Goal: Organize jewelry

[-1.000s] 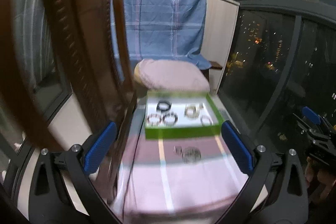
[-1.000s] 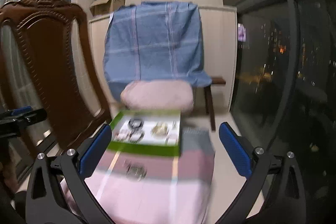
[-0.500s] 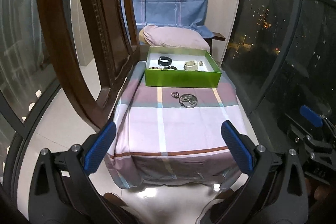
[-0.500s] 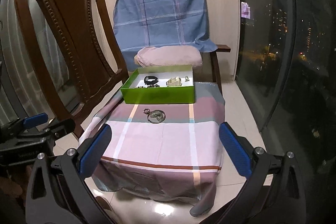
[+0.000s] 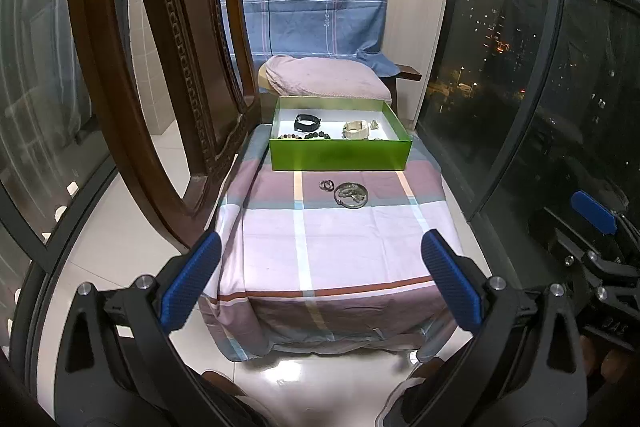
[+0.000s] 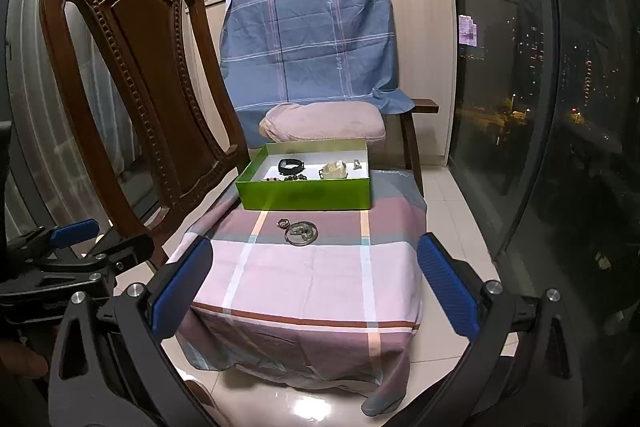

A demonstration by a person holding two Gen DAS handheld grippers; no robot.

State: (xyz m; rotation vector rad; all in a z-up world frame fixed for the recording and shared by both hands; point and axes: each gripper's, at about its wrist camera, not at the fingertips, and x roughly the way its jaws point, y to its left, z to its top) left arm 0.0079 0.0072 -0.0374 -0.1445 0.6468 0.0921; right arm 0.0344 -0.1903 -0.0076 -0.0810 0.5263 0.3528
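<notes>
A green box point(image 5: 340, 154) point(image 6: 306, 193) stands at the far end of a low table covered by a pink and mauve plaid cloth point(image 5: 340, 247) point(image 6: 312, 275). Inside lie a black band point(image 5: 307, 123) point(image 6: 291, 165), a dark bead string point(image 5: 306, 136), and a pale cream bracelet point(image 5: 357, 129) point(image 6: 334, 171). On the cloth in front of the box lie a round bangle with a chain point(image 5: 351, 194) point(image 6: 302, 233) and a small ring point(image 5: 326, 185) point(image 6: 283, 223). My left gripper point(image 5: 320, 283) and right gripper point(image 6: 314, 291) are both open and empty, held back from the table's near edge.
A carved brown wooden chair point(image 5: 160, 67) point(image 6: 140, 87) stands left of the table. A pink cushion point(image 5: 324, 79) and a blue plaid sheet point(image 6: 308, 39) are behind the box. Dark glass windows point(image 5: 540, 87) run along the right. White tiled floor surrounds the table.
Both grippers have pulled back and lower from the table; the box and the loose jewelry now look smaller and farther. Both grippers stay open.
</notes>
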